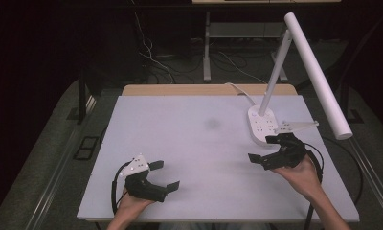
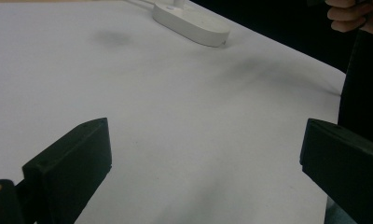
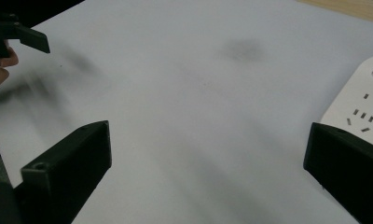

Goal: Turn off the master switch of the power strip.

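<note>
High view: the white oval plastic power strip (image 1: 262, 125) with lamp is seen just ahead of the empty, wide-apart right gripper (image 1: 265, 148), its long axis running away; the left gripper (image 1: 164, 175), likewise apart, is held well off.

Dim, dark surroundings — bright white table (image 1: 199, 143), soft shadows, blurred edges.

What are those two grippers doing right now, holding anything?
Left gripper: open, holding nothing, above the white table.
Right gripper: open, holding nothing, beside the white lamp base.
</note>
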Tool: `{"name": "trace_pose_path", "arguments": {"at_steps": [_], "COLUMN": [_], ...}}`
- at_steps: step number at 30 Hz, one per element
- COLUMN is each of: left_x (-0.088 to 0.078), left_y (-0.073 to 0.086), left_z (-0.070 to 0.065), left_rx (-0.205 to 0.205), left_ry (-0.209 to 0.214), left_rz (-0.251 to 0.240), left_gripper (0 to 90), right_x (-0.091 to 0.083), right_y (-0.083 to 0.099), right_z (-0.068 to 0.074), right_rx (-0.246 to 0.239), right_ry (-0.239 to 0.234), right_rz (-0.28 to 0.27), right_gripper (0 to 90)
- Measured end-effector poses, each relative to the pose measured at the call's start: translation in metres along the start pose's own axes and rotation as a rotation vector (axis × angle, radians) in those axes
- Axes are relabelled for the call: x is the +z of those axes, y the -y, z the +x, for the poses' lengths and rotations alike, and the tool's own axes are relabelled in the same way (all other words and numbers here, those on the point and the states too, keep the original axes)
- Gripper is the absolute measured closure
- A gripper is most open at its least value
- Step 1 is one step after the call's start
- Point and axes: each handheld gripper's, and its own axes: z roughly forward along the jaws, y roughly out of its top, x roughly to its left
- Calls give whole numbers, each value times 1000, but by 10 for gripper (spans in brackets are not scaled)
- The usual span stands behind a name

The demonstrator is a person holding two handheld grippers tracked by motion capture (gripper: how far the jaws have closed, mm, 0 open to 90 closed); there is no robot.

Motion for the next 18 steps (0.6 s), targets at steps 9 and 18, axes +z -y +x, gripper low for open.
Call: {"name": "trace_pose_path", "arguments": {"at_steps": [9, 18], "left_x": [0, 0], "left_y": [0, -1], "left_z": [0, 0], "left_rx": [1, 2], "left_ry": [4, 14], "left_rz": [-1, 7], "left_gripper": [12, 11], "right_x": [2, 9], "right_y": [-16, -27], "right_z": [-7, -13], "right_rx": [-16, -18], "right_ry": [12, 26], "right_rz": [14, 35], "right_gripper": [1, 2]}}
